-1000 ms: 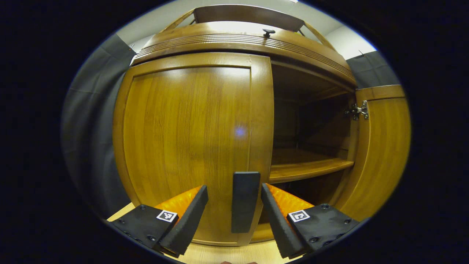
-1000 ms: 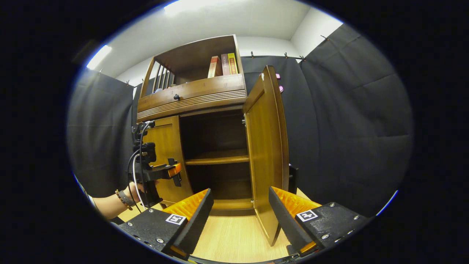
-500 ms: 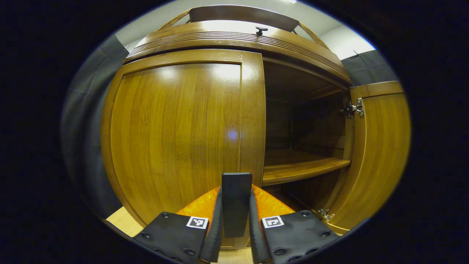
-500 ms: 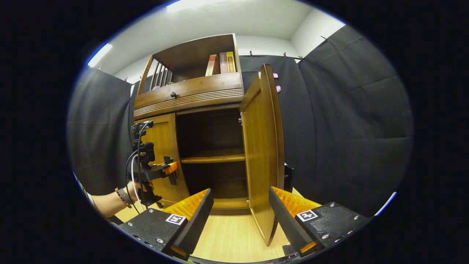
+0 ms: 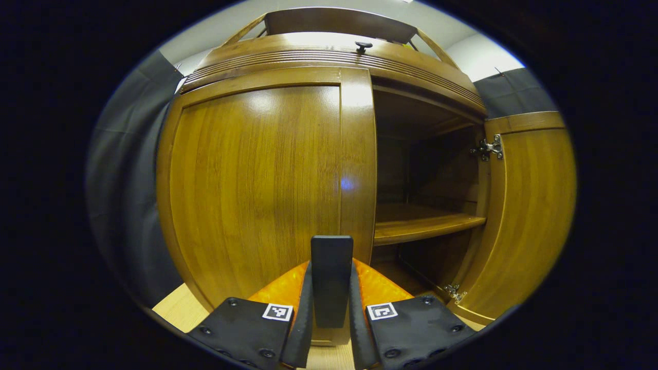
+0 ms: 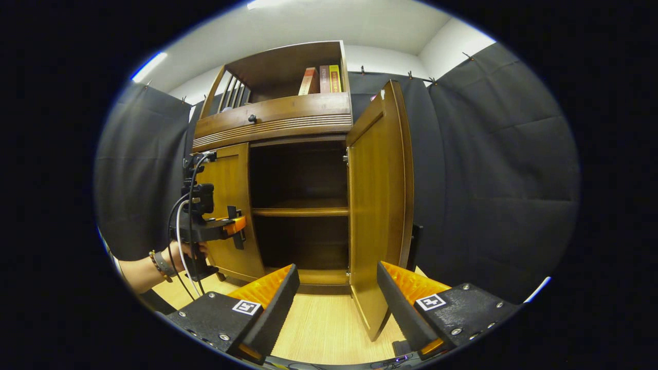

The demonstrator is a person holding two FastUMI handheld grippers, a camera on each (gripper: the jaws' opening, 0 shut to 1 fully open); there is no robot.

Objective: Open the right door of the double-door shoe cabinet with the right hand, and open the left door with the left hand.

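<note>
The wooden shoe cabinet (image 6: 272, 121) stands in front of me. Its left door (image 5: 257, 185) fills the left gripper view, and I cannot tell whether it is flush or slightly ajar. A dark upright handle (image 5: 331, 257) sits at that door's inner edge. My left gripper (image 5: 331, 308) is shut on it, one finger pressing each side. The right door (image 6: 380, 205) stands wide open, edge toward me, and shows as a panel (image 5: 529, 205) in the left gripper view. My right gripper (image 6: 336, 303) hangs open and empty, low in front of the opening. A hand holds the left gripper (image 6: 234, 228) at the left door.
Inside is a wooden shelf (image 6: 300, 210) with dark space above and below. A drawer with a small knob (image 6: 252, 118) sits above the doors, and books (image 6: 321, 79) stand on top. Light wood floor (image 6: 324, 329) lies before the cabinet, with black cloth walls around it.
The left gripper's fingers closed onto the left door's handle and stay shut on it. The right gripper stayed open and shifted slightly, so the open right door sits a little differently in its view.
</note>
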